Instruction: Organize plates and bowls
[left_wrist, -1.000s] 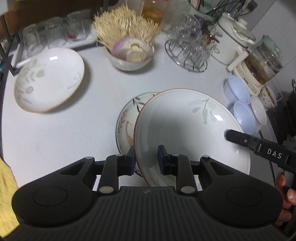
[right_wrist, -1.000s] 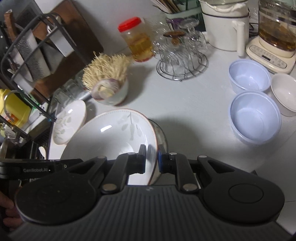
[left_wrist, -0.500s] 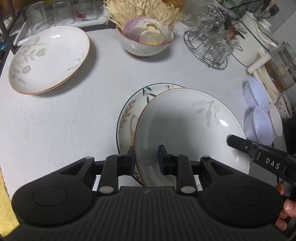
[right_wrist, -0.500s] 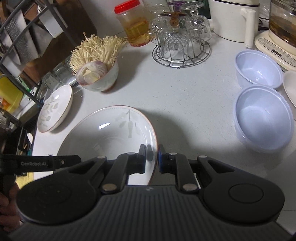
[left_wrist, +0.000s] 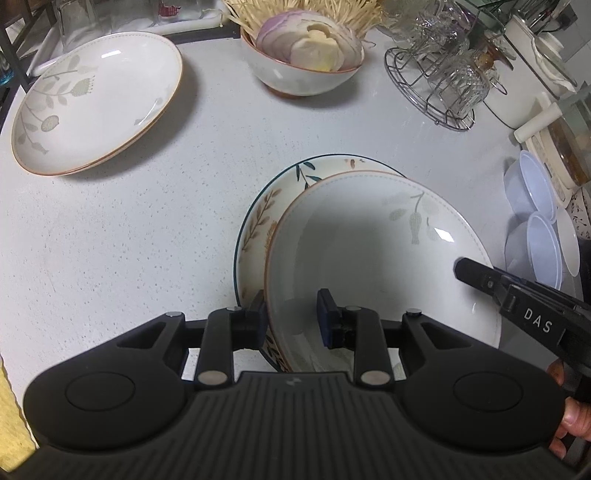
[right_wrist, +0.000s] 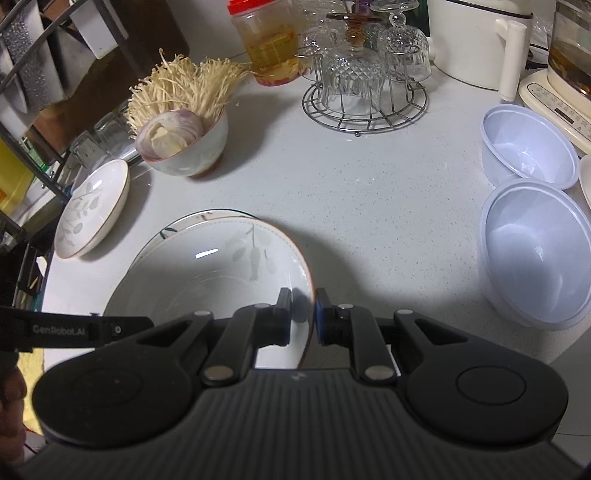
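From the left wrist view, the left gripper (left_wrist: 291, 312) straddles the near left rim of a white plate with an orange edge (left_wrist: 376, 258); its jaws have just been opening a little, the left pad lies against the outside of the rim and the right pad stands clear inside the plate, so the hold looks loosened. This plate sits on top of a leaf-patterned plate with a dark rim (left_wrist: 258, 221), which shows only as a crescent on the left and far side, in the middle of the white counter (left_wrist: 129, 229). On the right, the right gripper (left_wrist: 461, 269) reaches over the plate's right rim. Far left lies a second white plate with an orange edge (left_wrist: 96, 99); beyond the middle stands a bowl of sliced onion and mushrooms (left_wrist: 306, 62), and to its right a wire rack of glasses (left_wrist: 443, 81). At the far right edge sit pale plastic bowls (left_wrist: 535, 229). From the right wrist view, the right gripper (right_wrist: 302, 314) pinches the near right rim of the same white plate (right_wrist: 207, 280), its two pads pressed on either side of the edge. The left gripper (right_wrist: 110, 328) shows as a dark bar over the plate's left side. Right of the plate stand two pale plastic bowls (right_wrist: 532, 254), well apart from it.
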